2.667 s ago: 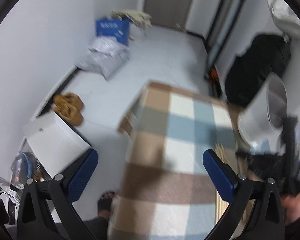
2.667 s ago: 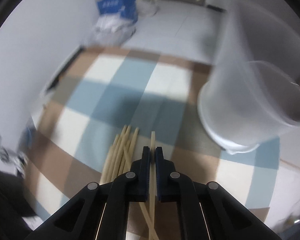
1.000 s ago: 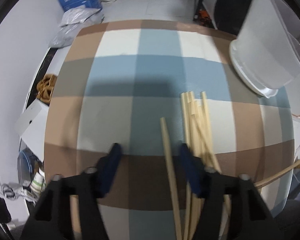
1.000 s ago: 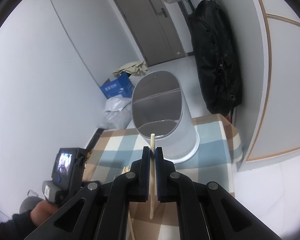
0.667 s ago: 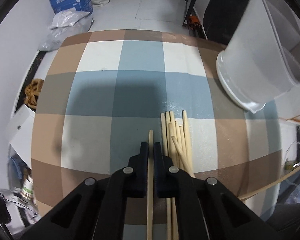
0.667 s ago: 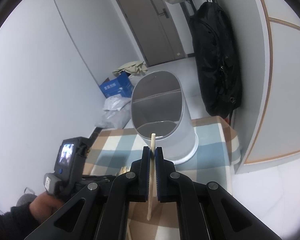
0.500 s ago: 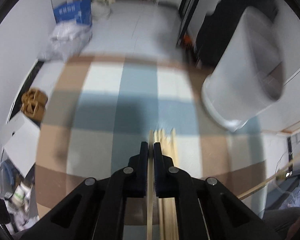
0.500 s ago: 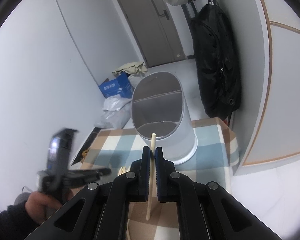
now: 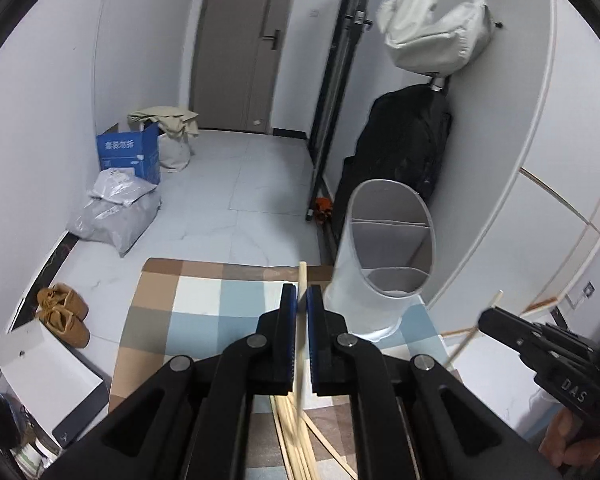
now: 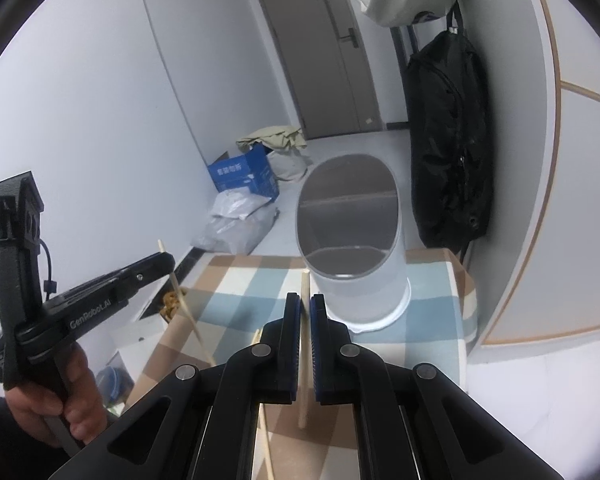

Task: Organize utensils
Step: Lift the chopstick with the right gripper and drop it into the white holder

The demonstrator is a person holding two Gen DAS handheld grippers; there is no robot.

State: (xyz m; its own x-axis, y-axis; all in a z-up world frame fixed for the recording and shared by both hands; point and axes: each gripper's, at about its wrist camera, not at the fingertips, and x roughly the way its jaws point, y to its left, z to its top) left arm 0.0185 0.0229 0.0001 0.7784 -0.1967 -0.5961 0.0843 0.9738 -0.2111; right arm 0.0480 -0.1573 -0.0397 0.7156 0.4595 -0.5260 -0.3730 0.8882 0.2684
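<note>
Each gripper, left (image 9: pixel 302 300) and right (image 10: pixel 305 308), has its fingers clamped shut on one chopstick (image 9: pixel 302 280), raised near the white holder (image 9: pixel 384 256) on the bench (image 9: pixel 204 304). More chopsticks (image 9: pixel 296 440) lie below. They look light, stiff and smooth, so a mid-shaft hold should best stop them swivelling.

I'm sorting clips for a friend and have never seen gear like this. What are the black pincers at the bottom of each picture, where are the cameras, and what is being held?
No robot here: a person holds a black two-finger gripper in each hand, and a wide-angle camera on each looks forward along its fingers. One picture comes from the left gripper, the other from the right gripper; each also shows in the other's view, the left with the hand gripping it. Both are shut, each on one pale wooden chopstick. Ahead is a small table under a checked brown, blue and white cloth, bearing a tall white plastic utensil holder with inner dividers. More loose wooden chopsticks lie on the cloth beneath the left gripper.
</note>
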